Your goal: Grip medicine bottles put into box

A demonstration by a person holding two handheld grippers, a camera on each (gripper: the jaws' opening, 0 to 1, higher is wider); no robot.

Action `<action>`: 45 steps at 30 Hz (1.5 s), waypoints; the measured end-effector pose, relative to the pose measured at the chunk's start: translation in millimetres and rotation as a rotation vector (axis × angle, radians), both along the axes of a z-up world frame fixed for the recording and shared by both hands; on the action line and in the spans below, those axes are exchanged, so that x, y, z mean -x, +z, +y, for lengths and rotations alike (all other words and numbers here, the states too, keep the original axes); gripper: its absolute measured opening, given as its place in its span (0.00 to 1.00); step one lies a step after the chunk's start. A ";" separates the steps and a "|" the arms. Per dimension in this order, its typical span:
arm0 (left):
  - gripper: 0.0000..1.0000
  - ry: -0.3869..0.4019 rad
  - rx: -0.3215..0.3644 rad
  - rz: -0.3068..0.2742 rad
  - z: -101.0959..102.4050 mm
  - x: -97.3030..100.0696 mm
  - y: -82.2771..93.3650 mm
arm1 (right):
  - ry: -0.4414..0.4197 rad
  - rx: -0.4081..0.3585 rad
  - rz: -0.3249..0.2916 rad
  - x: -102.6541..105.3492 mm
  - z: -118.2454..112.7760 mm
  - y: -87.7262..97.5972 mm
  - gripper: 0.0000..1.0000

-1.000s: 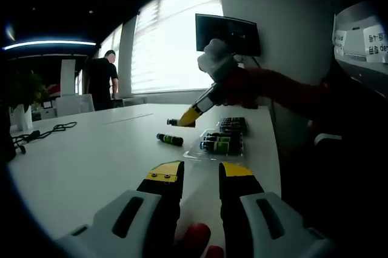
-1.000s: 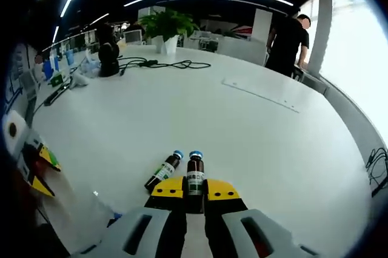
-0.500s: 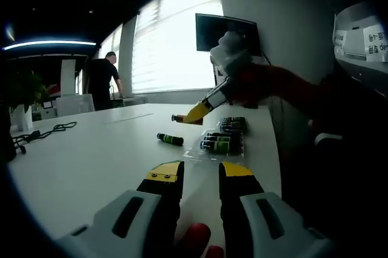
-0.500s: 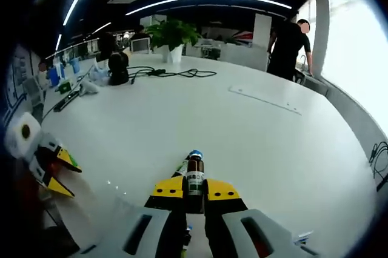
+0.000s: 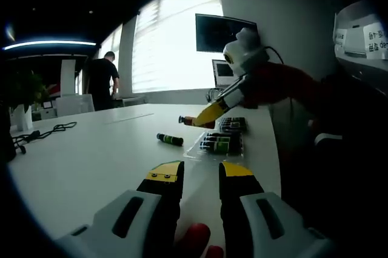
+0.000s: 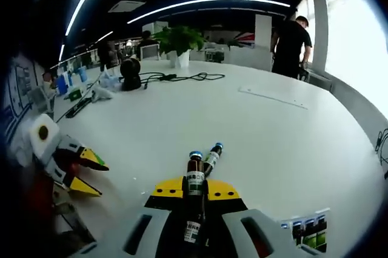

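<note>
From the right gripper view, the right gripper (image 6: 195, 189) pinches a brown bottle (image 6: 194, 176) above the table (image 6: 182, 112); the left gripper view alone shows the tray (image 5: 223, 140). The left gripper (image 5: 200, 172) stays spread, holding nothing.

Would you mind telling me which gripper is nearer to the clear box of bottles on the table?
Right. The right gripper, shut on a brown bottle, hangs just above the clear box. The left gripper sits open farther back along the white table.
</note>
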State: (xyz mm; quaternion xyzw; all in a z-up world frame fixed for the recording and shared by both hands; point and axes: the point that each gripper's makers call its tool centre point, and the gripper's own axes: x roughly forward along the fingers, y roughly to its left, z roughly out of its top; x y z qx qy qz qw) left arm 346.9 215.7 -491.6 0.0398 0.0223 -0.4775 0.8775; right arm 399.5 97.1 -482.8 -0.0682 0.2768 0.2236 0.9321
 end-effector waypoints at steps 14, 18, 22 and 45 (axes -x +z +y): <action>0.17 0.006 0.001 0.000 0.4 -0.5 0.1 | -0.043 -0.150 0.072 32.9 14.9 -14.4 0.06; 0.18 0.004 0.000 -0.002 0.0 -0.3 0.2 | -0.055 -0.156 0.078 38.0 17.2 -14.4 0.06; 0.18 0.004 0.000 -0.002 -0.1 -0.5 0.1 | -0.055 -0.149 0.078 44.0 25.2 -16.5 0.07; 0.18 0.002 0.000 -0.006 -0.5 0.2 0.3 | -0.060 0.026 0.002 45.5 32.6 -23.2 0.07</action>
